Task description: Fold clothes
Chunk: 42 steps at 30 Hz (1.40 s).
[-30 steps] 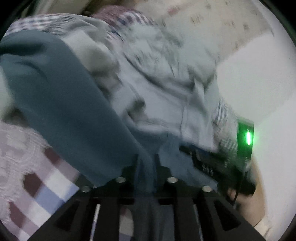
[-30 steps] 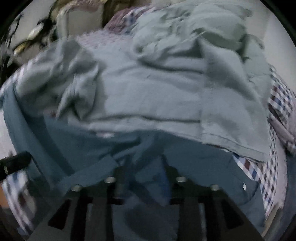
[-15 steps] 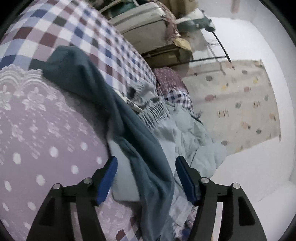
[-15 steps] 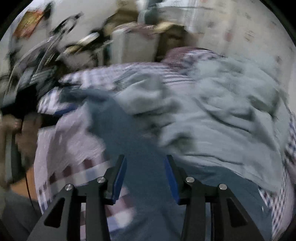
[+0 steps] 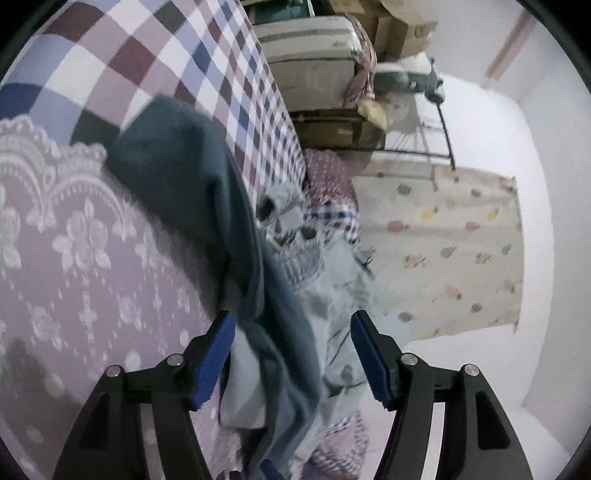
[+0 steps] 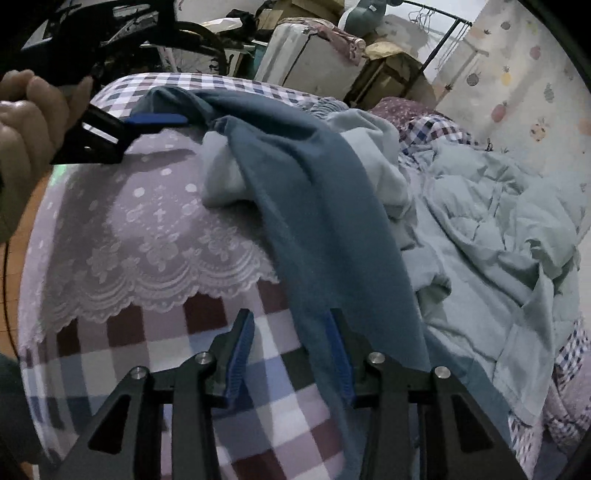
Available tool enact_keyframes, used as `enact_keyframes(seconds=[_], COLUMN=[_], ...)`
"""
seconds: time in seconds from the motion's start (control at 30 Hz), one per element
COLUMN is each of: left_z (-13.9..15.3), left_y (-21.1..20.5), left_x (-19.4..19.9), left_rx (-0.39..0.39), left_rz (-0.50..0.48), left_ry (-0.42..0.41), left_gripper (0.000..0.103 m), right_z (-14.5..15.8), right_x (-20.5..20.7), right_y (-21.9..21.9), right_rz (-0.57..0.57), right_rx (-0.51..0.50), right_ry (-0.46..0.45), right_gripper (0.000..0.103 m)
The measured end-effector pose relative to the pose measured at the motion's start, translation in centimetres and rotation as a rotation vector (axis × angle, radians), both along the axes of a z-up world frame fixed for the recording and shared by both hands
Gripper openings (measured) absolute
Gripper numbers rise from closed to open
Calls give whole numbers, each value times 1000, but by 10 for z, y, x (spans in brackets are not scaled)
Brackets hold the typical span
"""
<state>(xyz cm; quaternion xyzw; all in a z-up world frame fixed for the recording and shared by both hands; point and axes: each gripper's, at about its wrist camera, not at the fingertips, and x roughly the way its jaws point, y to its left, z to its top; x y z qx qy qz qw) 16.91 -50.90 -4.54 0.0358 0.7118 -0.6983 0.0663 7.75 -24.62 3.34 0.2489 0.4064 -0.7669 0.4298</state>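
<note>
We are over a bed [image 6: 266, 373] spread with a checked sheet of maroon, blue and white squares, in a cluttered room where a pale suitcase [image 6: 306, 62] and cardboard boxes [image 5: 391, 22] stand past the far edge and a curtain [image 5: 454, 251] printed with small fruit hangs on the wall. A mauve lace-edged cloth [image 6: 147, 236] with white dots and flowers lies over the near part of the sheet. The dark teal garment [image 6: 325, 206] stretches in a long band across this lace cloth and the sheet, draped over a small pale blue garment [image 6: 225, 177] bunched beneath it, and beside both lies a rumpled heap of light grey-green clothing [image 6: 498, 221]. Our left gripper [image 5: 291, 350] stands with its blue-padded jaws spread wide, the teal fabric running between them without either pad pressing it; in the right wrist view the same gripper [image 6: 155, 120] appears at the far end of the garment, held by a hand [image 6: 26, 122] wrapped around its black handle. Our right gripper [image 6: 291, 350] is also parted, its jaws apart over the checked sheet; the edge of the teal garment hangs across the right-hand pad and hides part of it, while the left-hand pad is clear of the cloth, so nothing is pinched at either end.
</note>
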Motion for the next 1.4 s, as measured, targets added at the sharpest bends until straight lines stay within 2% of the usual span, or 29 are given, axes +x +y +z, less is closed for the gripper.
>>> enact_keyframes(seconds=[0.1, 0.3, 0.5, 0.63, 0.8, 0.9, 0.93, 1.0, 1.07, 1.13, 1.2, 1.23, 1.33, 1.4], left_z=[-10, -15, -8, -10, -11, -10, -10, -10, -9, -8, -8, -2, 27, 53], left_y=[-11, -23, -26, -31, -34, -32, -32, -31, -30, -28, -27, -26, -14, 2], left_x=[8, 13, 5, 11, 28, 29, 29, 30, 30, 31, 31, 31, 24, 11], left_rx=[47, 45, 4, 8, 6, -8, -12, -21, -29, -38, -47, -63, -163, -268], left_rz=[35, 61, 32, 39, 97, 100, 102, 104, 107, 109, 112, 115, 89, 41], left_ry=[44, 54, 4, 5, -10, -45, -57, -80, -103, -127, -150, -136, -79, -52], left_gripper=[69, 69, 69, 68, 65, 50, 39, 29, 11, 3, 3, 3, 2, 2], right_z=[0, 25, 38, 37, 41, 39, 38, 36, 37, 40, 45, 49, 63, 75], right_x=[-8, 10, 19, 15, 0, -1, -1, -2, -3, -4, -6, -8, -14, -18], right_y=[-5, 17, 48, 61, 73, 73, 72, 71, 72, 76, 81, 87, 105, 124], right_rz=[-58, 19, 61, 34, -34, -47, -51, -60, -72, -84, -101, -116, -161, -204], right_rx=[8, -19, -9, 4, -34, -29, -27, -25, -34, -52, -78, -101, -171, -231], right_ry=[14, -49, -116, -137, -178, -193, -199, -215, -239, -262, -291, -307, -354, -381], right_gripper=[1, 1, 1, 1, 1, 1, 2, 2, 2, 4, 7, 10, 15, 17])
